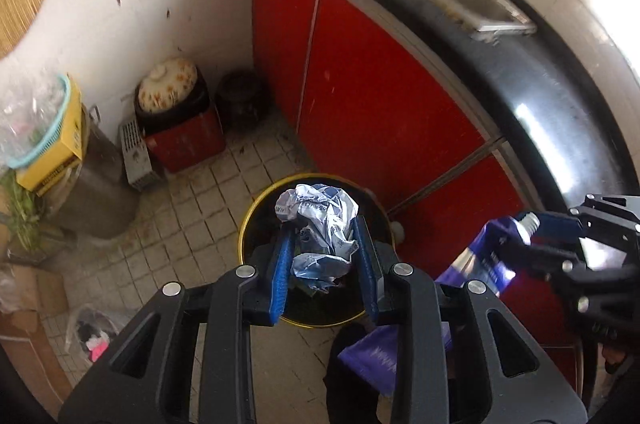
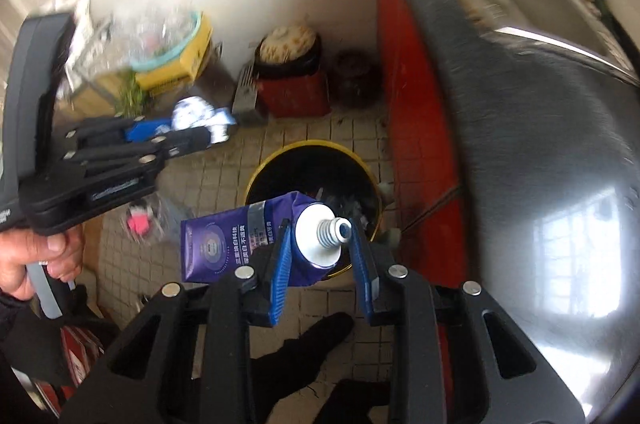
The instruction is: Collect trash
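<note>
Left gripper point(image 1: 324, 260) clamped on a crumpled blue-white wrapper point(image 1: 320, 224), centre frame, hanging right over the open bin point(image 1: 256, 212). Right gripper point(image 2: 320, 252) pinching a purple toothpaste tube point(image 2: 248, 244) near its uncapped white neck, lower centre, over the bin's point(image 2: 256, 180) near rim. Bin sits on tiled floor point(image 1: 192, 208) beside the red cabinet point(image 1: 360, 96). Step looks like drop-off. Next: let go of the wrapper as is; nudge the tube further over the opening, since its long tail overhangs the rim.
</note>
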`<action>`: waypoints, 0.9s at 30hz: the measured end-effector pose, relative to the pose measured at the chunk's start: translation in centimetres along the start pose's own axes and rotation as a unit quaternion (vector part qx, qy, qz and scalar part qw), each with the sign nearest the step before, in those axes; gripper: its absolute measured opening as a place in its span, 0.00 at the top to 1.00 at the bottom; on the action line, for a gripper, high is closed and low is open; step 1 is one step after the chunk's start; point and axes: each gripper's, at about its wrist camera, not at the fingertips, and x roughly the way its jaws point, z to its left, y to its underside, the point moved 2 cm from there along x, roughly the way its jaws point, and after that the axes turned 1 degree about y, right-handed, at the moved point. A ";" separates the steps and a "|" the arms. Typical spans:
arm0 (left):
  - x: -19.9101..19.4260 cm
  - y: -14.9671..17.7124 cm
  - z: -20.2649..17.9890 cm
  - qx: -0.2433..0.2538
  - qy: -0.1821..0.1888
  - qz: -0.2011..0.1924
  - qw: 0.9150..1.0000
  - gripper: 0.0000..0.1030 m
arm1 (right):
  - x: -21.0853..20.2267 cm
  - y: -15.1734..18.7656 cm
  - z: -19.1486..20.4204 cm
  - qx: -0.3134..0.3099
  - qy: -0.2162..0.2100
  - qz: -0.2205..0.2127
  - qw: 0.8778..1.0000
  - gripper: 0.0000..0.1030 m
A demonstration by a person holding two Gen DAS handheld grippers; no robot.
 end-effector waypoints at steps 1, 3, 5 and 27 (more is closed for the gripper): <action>1.0 0.4 0.5 -0.003 0.003 0.006 1.000 0.72 | 1.6 -0.1 0.5 -0.011 0.002 0.011 1.000 0.72; 3.0 0.7 1.1 -0.007 0.007 0.017 1.000 0.72 | 3.8 -0.7 0.9 -0.023 0.006 0.027 0.999 0.72; 4.7 1.0 1.5 -0.006 0.011 0.028 1.000 0.72 | 5.5 -0.9 1.1 -0.033 0.009 0.037 0.999 0.72; -1.3 -0.9 -2.5 0.031 0.000 0.032 0.999 0.09 | -7.1 0.7 -2.3 0.022 0.061 -0.049 0.997 0.09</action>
